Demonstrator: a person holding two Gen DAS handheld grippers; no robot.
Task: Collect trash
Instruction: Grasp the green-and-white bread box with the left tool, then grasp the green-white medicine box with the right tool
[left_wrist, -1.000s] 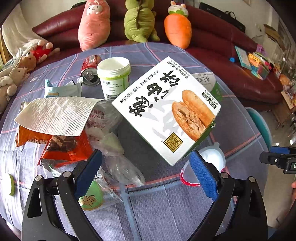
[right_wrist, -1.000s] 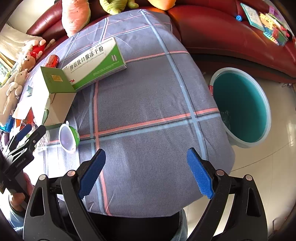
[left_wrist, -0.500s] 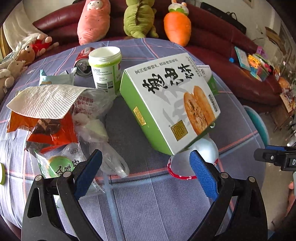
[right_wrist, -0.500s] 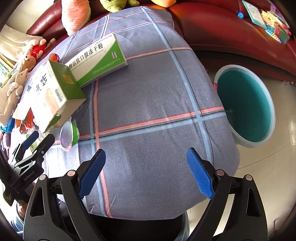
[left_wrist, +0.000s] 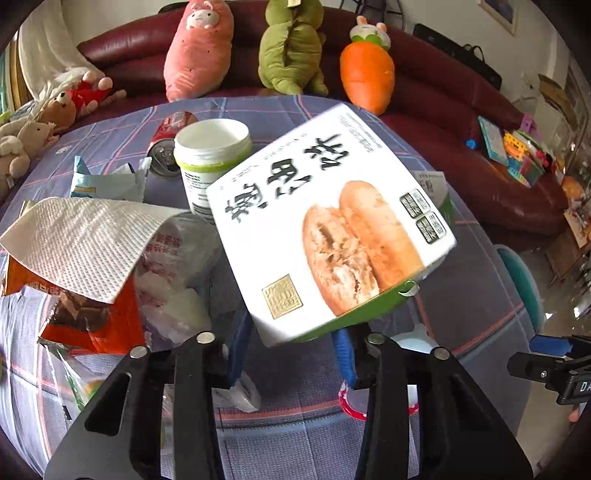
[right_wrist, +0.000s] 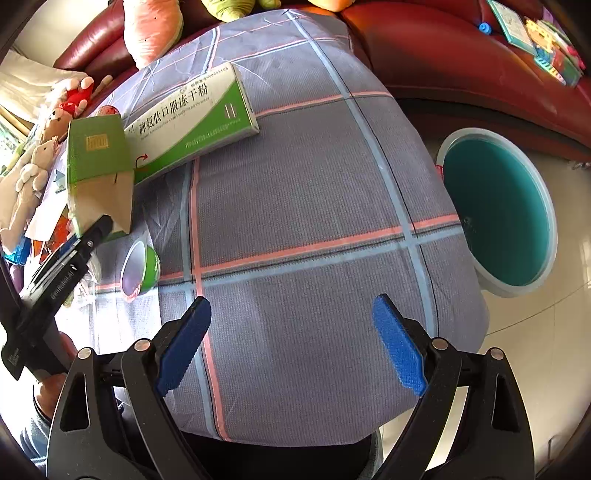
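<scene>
While your left gripper (left_wrist: 291, 350) pinches just the near bottom edge of the bread box (left_wrist: 328, 225), tilted above the table's near edge, it may pivot out. Your right gripper (right_wrist: 291, 343) hangs open, empty. Flat box (right_wrist: 192, 122) reads "冻干粉".

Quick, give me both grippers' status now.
Left gripper: closed on the white-and-green food box, lifted and tilted.
Right gripper: open, holding nothing, above the tablecloth.
</scene>
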